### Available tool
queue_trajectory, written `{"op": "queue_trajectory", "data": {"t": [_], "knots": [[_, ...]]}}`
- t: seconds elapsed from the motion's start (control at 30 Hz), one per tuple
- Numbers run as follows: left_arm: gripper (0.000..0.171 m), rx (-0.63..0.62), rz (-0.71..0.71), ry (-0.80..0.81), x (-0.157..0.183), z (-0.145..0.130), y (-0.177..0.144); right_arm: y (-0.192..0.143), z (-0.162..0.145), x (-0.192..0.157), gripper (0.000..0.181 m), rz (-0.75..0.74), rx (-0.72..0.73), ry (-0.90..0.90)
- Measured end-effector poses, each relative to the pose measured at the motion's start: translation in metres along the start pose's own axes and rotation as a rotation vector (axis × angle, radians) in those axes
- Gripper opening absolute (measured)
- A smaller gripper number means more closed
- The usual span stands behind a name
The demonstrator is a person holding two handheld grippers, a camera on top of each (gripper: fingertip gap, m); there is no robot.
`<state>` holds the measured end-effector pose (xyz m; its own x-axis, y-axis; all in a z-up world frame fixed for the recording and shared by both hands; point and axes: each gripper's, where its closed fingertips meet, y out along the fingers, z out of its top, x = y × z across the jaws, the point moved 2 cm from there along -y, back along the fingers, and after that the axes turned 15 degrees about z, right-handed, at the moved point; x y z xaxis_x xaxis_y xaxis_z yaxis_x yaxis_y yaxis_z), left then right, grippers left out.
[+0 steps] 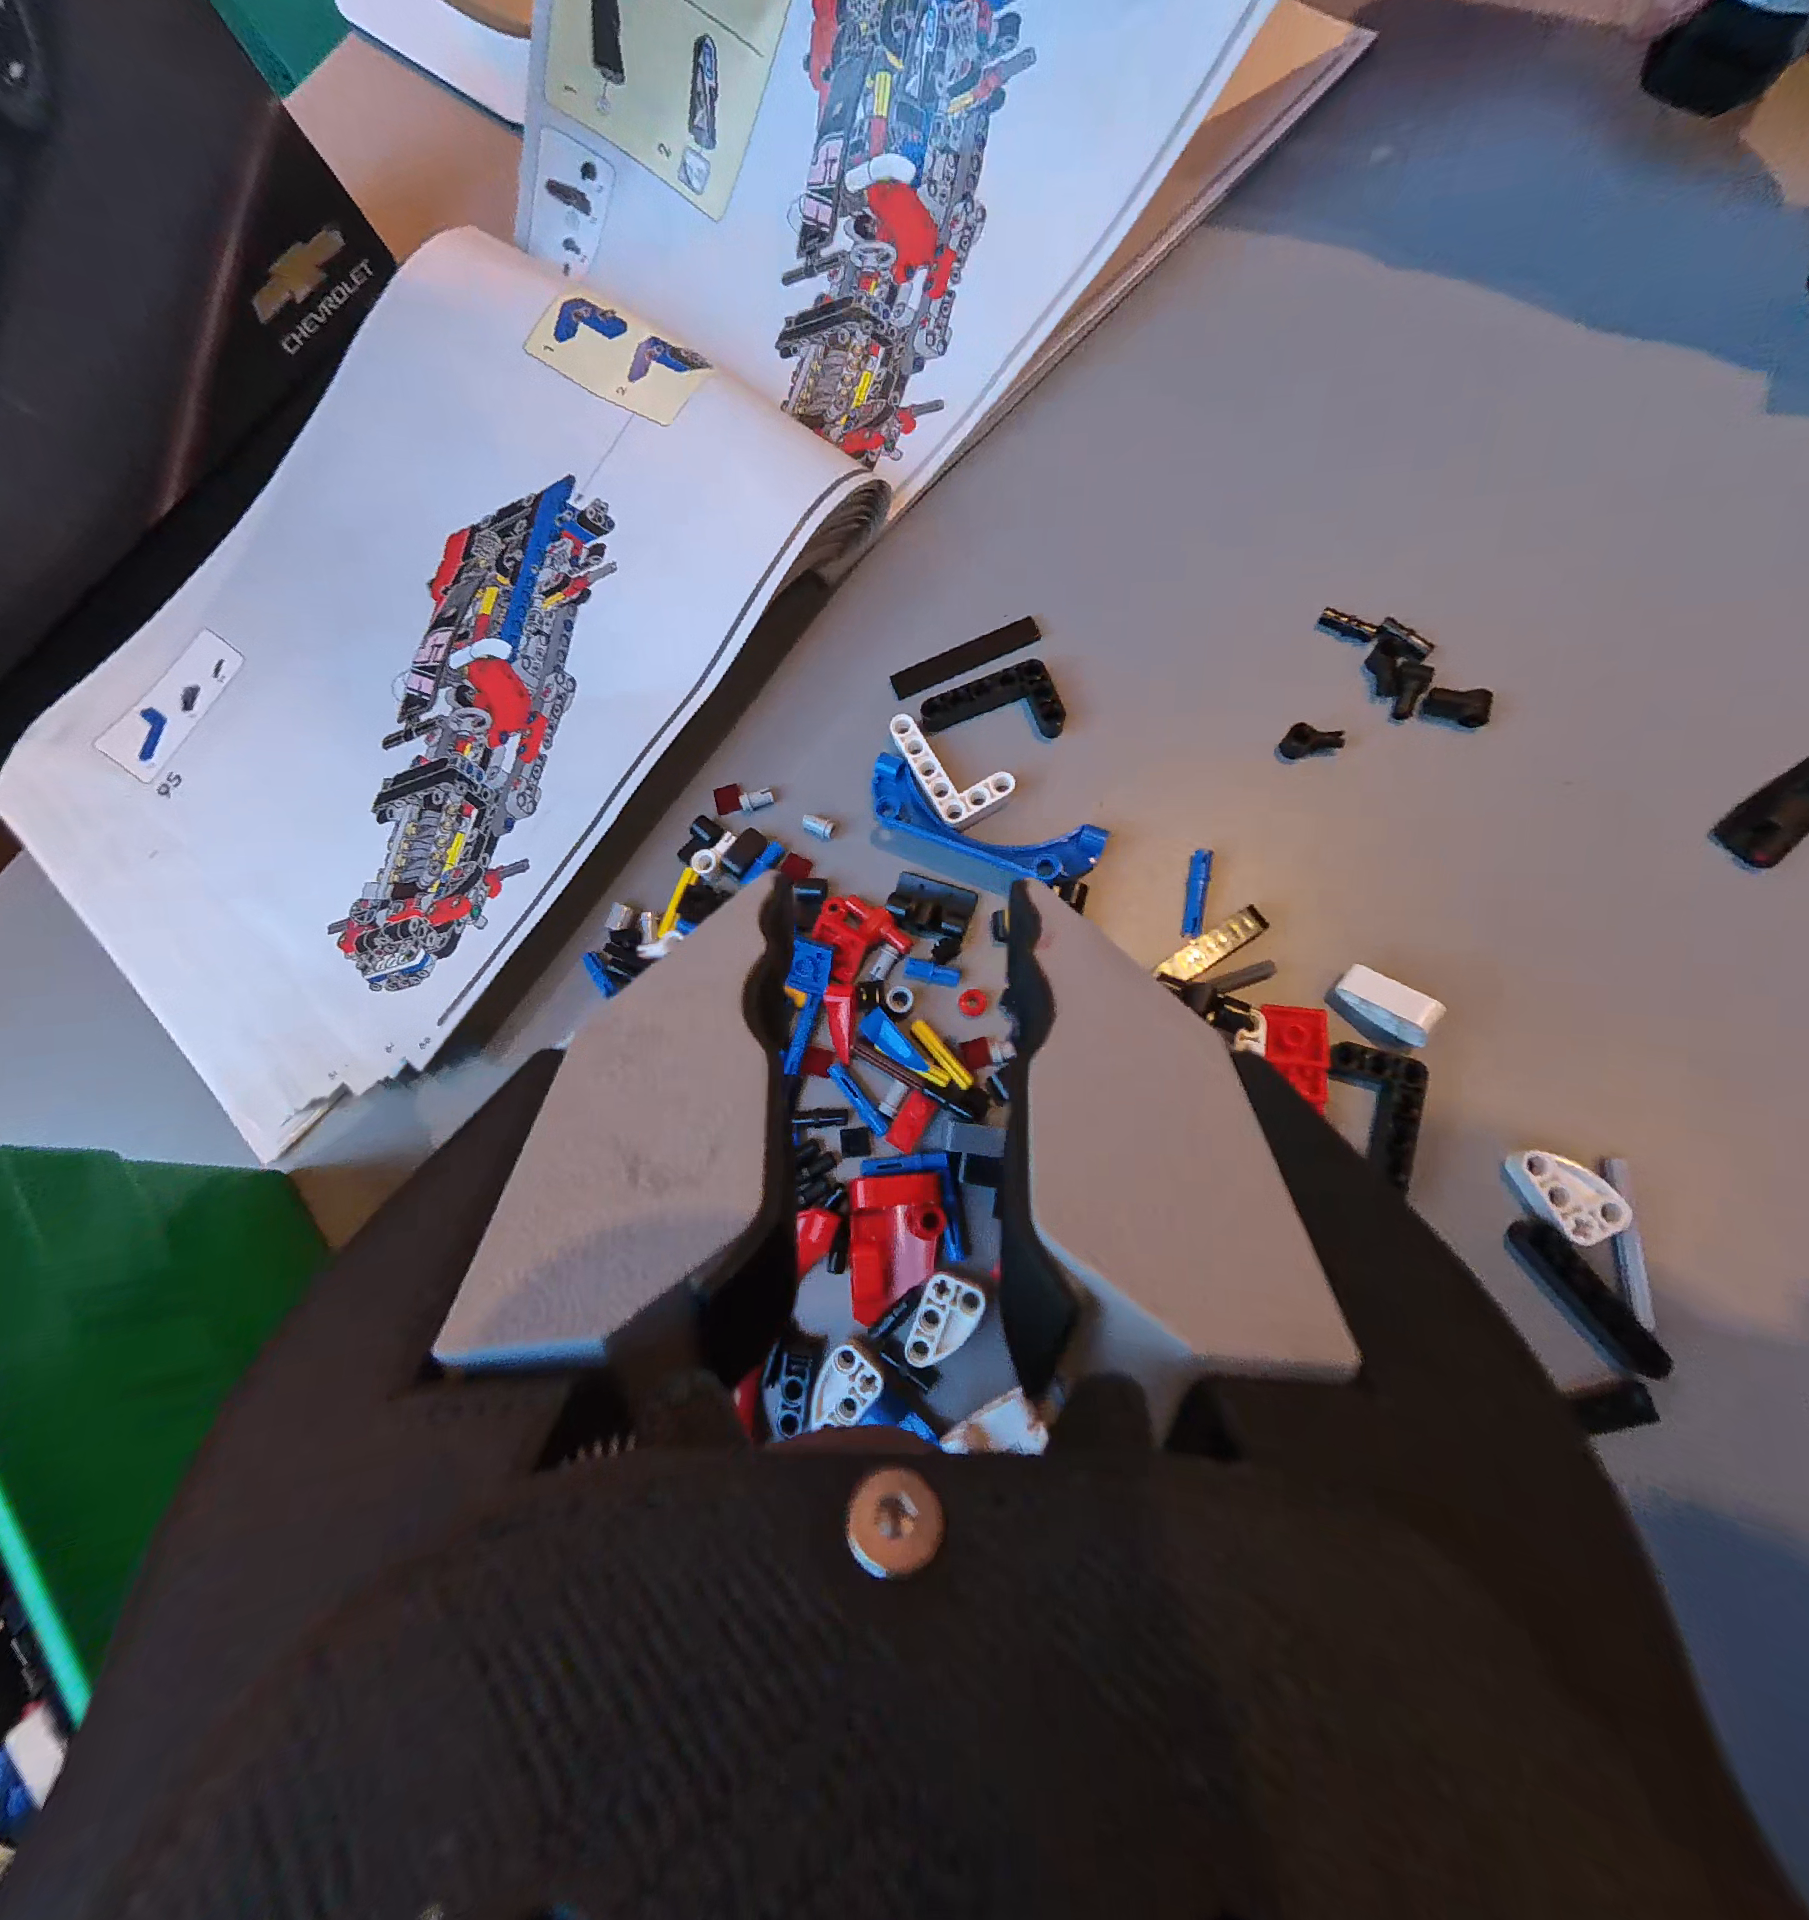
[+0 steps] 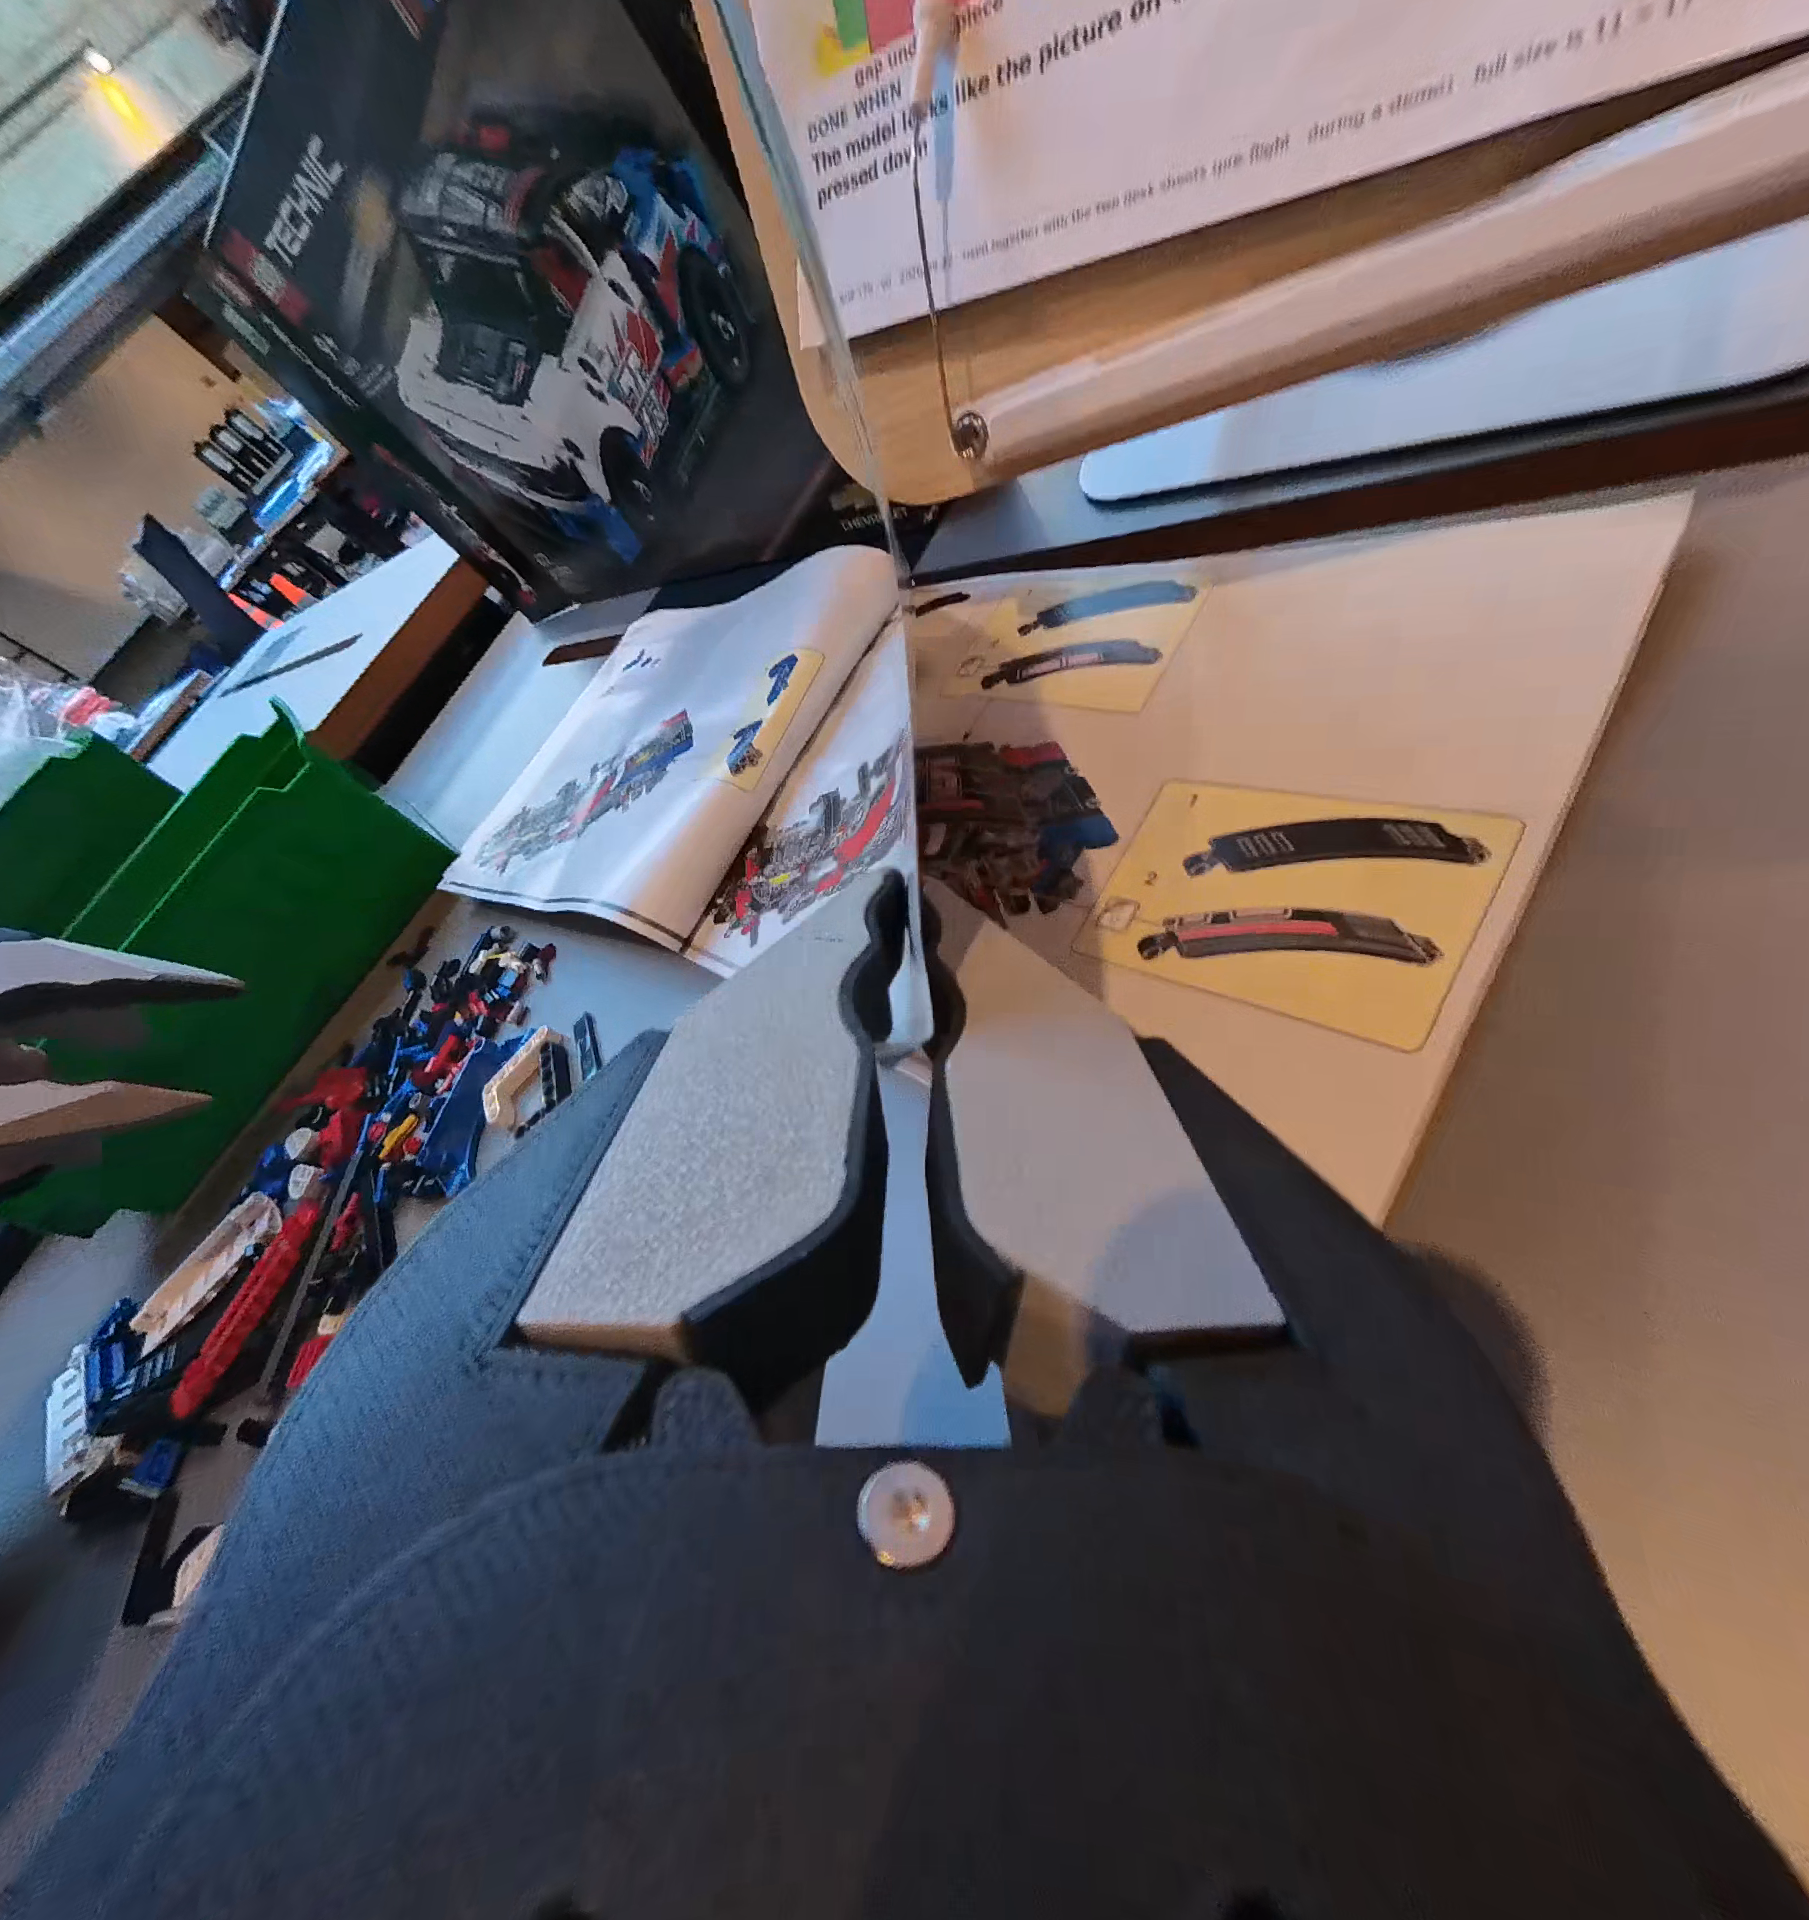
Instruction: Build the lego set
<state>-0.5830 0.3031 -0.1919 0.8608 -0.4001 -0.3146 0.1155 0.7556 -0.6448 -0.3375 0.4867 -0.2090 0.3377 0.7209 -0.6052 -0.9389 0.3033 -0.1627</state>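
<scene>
My left gripper (image 1: 900, 904) is open and hovers over a pile of small red, blue, black and yellow lego pieces (image 1: 879, 1039) on the grey table. Nothing is in its grasp. A blue curved piece (image 1: 983, 842) and a white L-shaped beam (image 1: 941, 774) lie just beyond its fingertips. The open instruction booklet (image 1: 360, 623) lies to the left of the pile. My right gripper (image 2: 912, 935) is shut on a page of the booklet (image 2: 879, 748) and holds it upright, edge-on. The pile (image 2: 412, 1091) and the left gripper (image 2: 219, 1039) show at the left of the right wrist view.
The black lego box (image 2: 526, 312) stands behind the booklet. A green box (image 2: 256, 914) sits left of the pile. A stand with a printed sheet (image 2: 1191, 125) is at the back. More black pieces (image 1: 1399, 665) and a white curved piece (image 1: 1388, 1003) lie to the right. The grippers' ends are close to 30 centimeters from one another. The white curved piece (image 1: 1388, 1003) is closer to my left gripper, around 12 centimeters from its tips; the right tips are 30 centimeters off.
</scene>
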Motion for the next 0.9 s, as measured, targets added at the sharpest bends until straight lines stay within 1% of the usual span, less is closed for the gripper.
{"op": "queue_trajectory", "data": {"t": [0.13, 0.23, 0.33, 0.4, 0.5, 0.57, 0.67, 0.73, 0.77, 0.83, 0.9], "knots": [[0.037, -0.007, -0.008, 0.003, 0.002, -0.004, 0.0, -0.004, -0.007, 0.001, 0.0, -0.002, -0.009, 0.037], [0.037, -0.014, -0.009, -0.01, 0.001, -0.007, 0.001, -0.008, -0.007, 0.013, 0.0, -0.034, -0.03, 0.06], [0.037, -0.018, -0.008, -0.015, 0.001, -0.01, 0.0, -0.012, -0.006, 0.019, 0.022, -0.017, -0.03, 0.125], [0.037, -0.022, -0.006, -0.015, 0.001, -0.013, -0.002, -0.015, -0.005, 0.021, 0.023, -0.021, -0.032, 0.136], [0.038, -0.036, 0.003, -0.013, 0.001, -0.018, -0.004, -0.02, -0.005, 0.023, 0.033, -0.034, -0.05, 0.138], [0.038, -0.043, 0.009, -0.015, 0.001, -0.021, -0.007, -0.025, -0.003, 0.024, 0.035, -0.055, -0.057, 0.122], [0.037, -0.05, 0.026, -0.022, -0.002, -0.025, -0.012, -0.036, 0.001, 0.024, 0.046, -0.095, -0.082, 0.094], [0.037, -0.048, 0.04, -0.029, -0.002, -0.026, -0.017, -0.045, 0.008, 0.014, 0.053, -0.11, -0.083, 0.046], [0.038, -0.043, 0.046, -0.034, -0.001, -0.025, -0.02, -0.051, 0.011, 0.005, 0.053, -0.11, -0.09, 0.012], [0.041, -0.034, 0.039, -0.042, 0.006, -0.022, -0.027, -0.063, 0.016, -0.018, 0.055, -0.095, -0.103, -0.073], [0.045, -0.009, 0.031, -0.054, 0.02, -0.015, -0.034, -0.077, 0.015, -0.043, 0.056, -0.066, -0.119, -0.17]]}}
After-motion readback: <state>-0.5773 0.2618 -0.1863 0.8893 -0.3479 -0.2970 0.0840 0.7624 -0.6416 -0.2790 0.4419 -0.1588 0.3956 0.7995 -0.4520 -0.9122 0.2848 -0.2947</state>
